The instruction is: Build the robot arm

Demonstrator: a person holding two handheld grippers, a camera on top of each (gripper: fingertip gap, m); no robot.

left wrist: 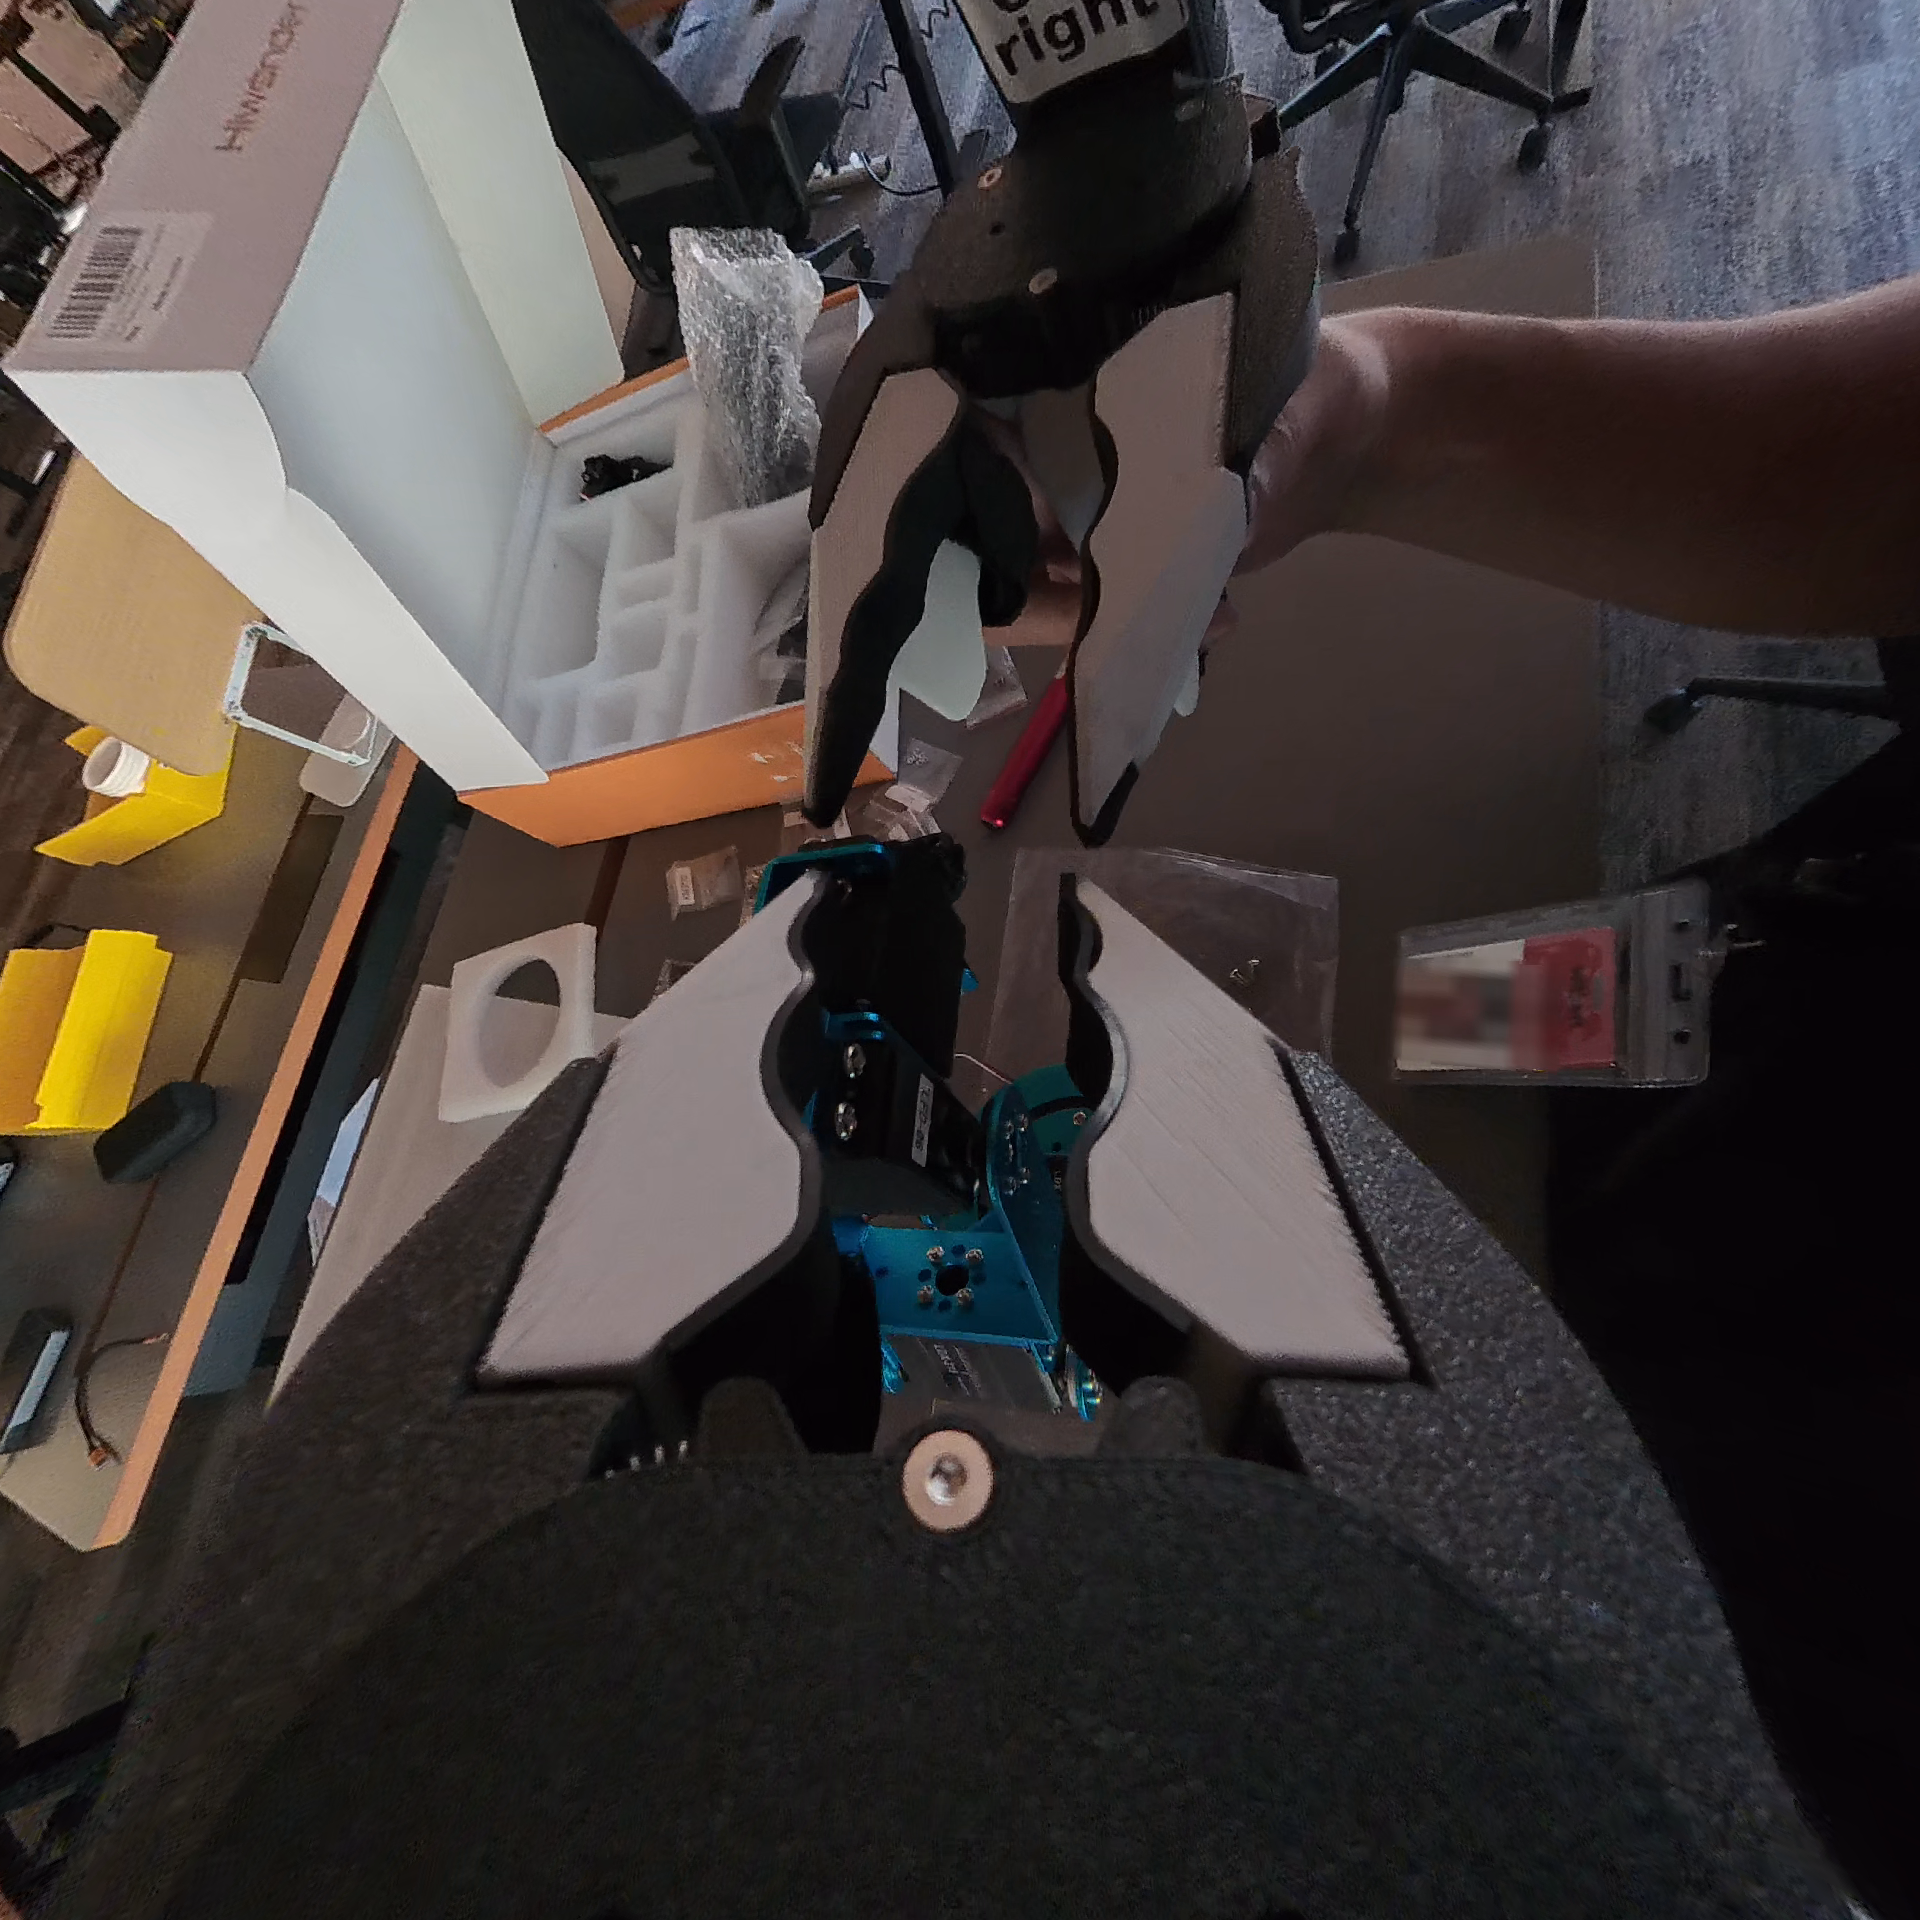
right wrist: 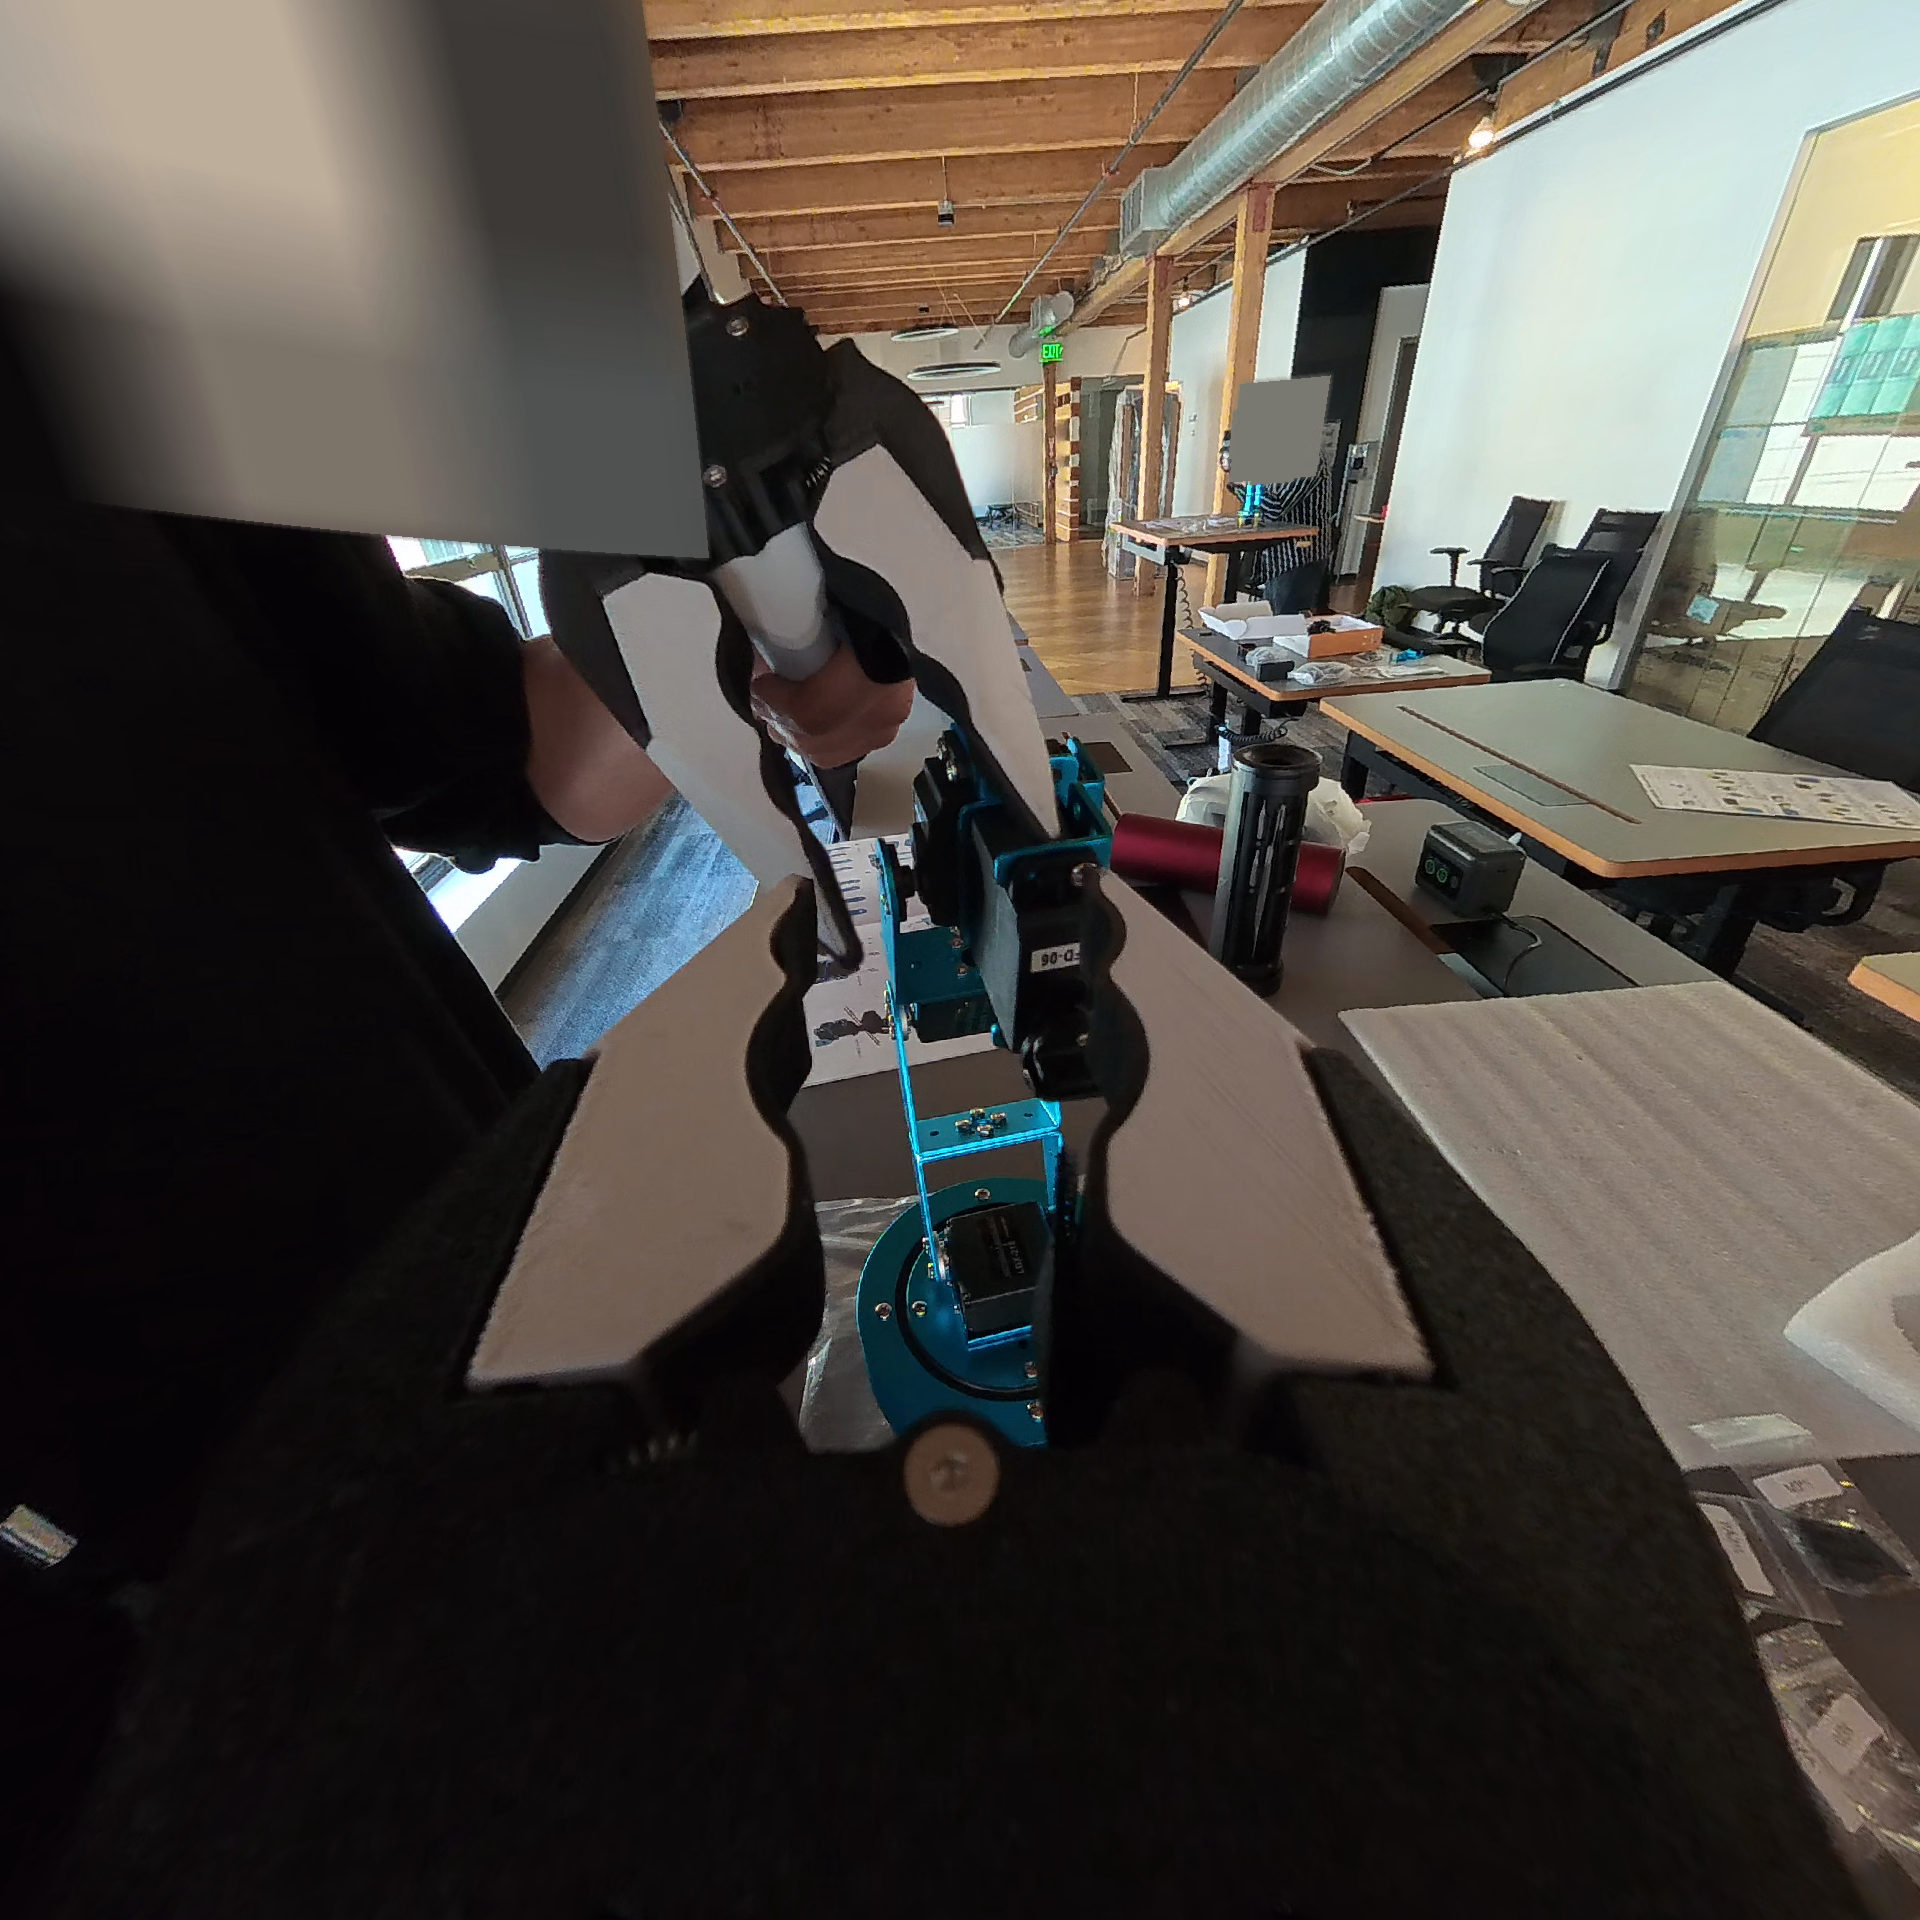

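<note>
Worktop (left wrist: 1455, 727): brown, crowded with parts, lying under both tools.

White carton (left wrist: 343, 416): lid up, white foam insert (left wrist: 623, 623) with cut pockets showing. It sits ahead and to the left of the left hand-held gripper (left wrist: 943, 883). A white foam sheet (right wrist: 1662, 1143) lies flat to the right of the right hand-held gripper (right wrist: 948, 888).

Left hand-held gripper: jaws apart, clamping nothing. They straddle the upper part of a blue metal robot arm (right wrist: 987, 1143), which stands upright between the two tools on its round blue base (right wrist: 935, 1340).

Right hand-held gripper: jaws likewise apart, nothing clamped. It faces the left one from the other side, tips near the top of the same arm. In its own view the right finger lies against the black servo (right wrist: 1018, 935) mounted in the blue brackets. Real contact or mere overlap cannot be settled from this angle. The left finger stands clear.

Foam square with a round hole (left wrist: 520, 1018): left of the left hand-held gripper.

Red cylinder (right wrist: 1174, 847) lying flat and black ribbed tube (right wrist: 1262, 852) standing on end: beyond the right hand-held gripper, right of the arm.

Clear bag (left wrist: 1195, 935): flat on the worktop, just right of the left tool's tips.
</note>
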